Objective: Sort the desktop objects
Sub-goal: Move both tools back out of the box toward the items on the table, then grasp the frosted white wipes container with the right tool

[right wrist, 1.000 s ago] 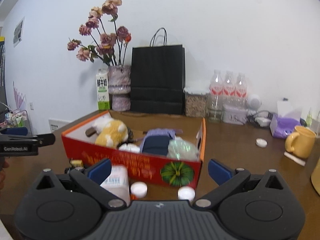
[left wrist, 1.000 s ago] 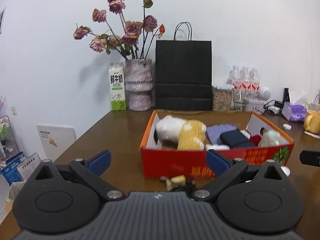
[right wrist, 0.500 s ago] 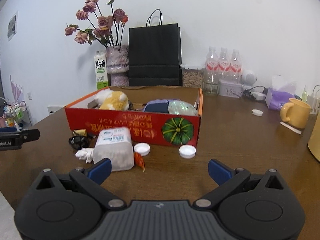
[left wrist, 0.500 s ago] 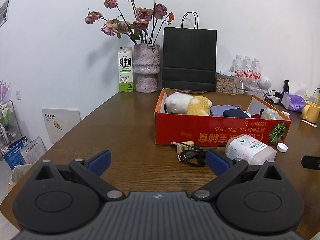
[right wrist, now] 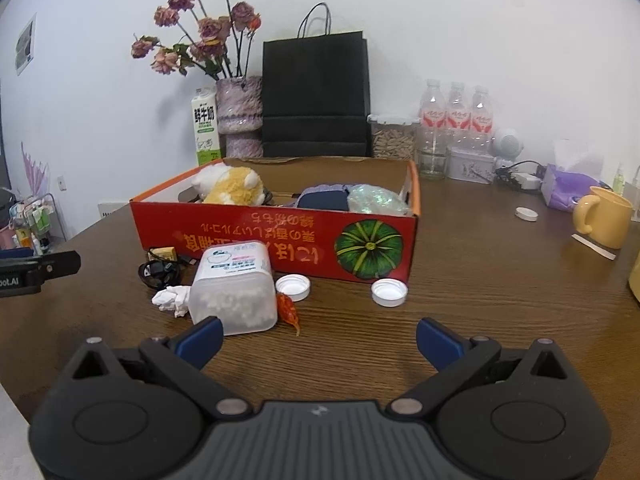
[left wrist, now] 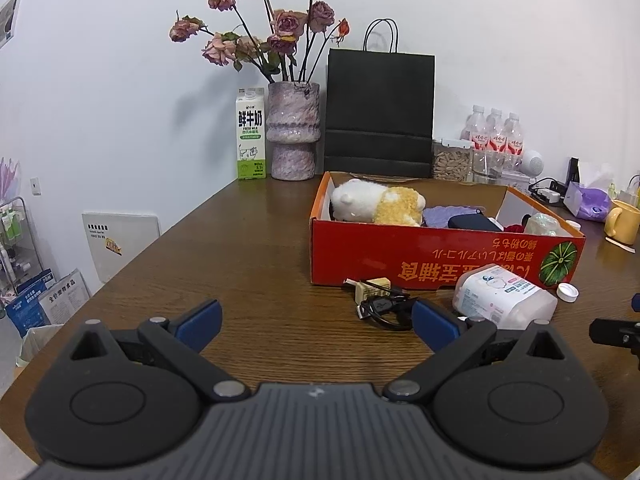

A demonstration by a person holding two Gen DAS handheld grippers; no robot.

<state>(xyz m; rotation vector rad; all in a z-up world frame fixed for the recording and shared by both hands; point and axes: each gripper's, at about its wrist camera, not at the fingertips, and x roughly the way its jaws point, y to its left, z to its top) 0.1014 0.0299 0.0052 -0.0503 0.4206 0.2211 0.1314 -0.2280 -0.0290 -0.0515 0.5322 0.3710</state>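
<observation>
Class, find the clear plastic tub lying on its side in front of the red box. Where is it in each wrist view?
Left wrist: plastic tub at lower right, beyond the right blue finger.
Right wrist: plastic tub left of centre, by the left finger.
Shared landmark: the red box directly behind it.

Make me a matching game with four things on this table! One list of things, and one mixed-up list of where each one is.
Things:
1. plush toy
2. yellow mug
3. milk carton
4. white bottle cap

Places:
A. standing by the wall, just left of the flower vase
B. lying on the table in front of the red box, below its pumpkin picture
C. lying inside the red box, at its left end
D. standing on the table far to the right of the red box

Pairs: 1-C, 2-D, 3-A, 4-B
</observation>
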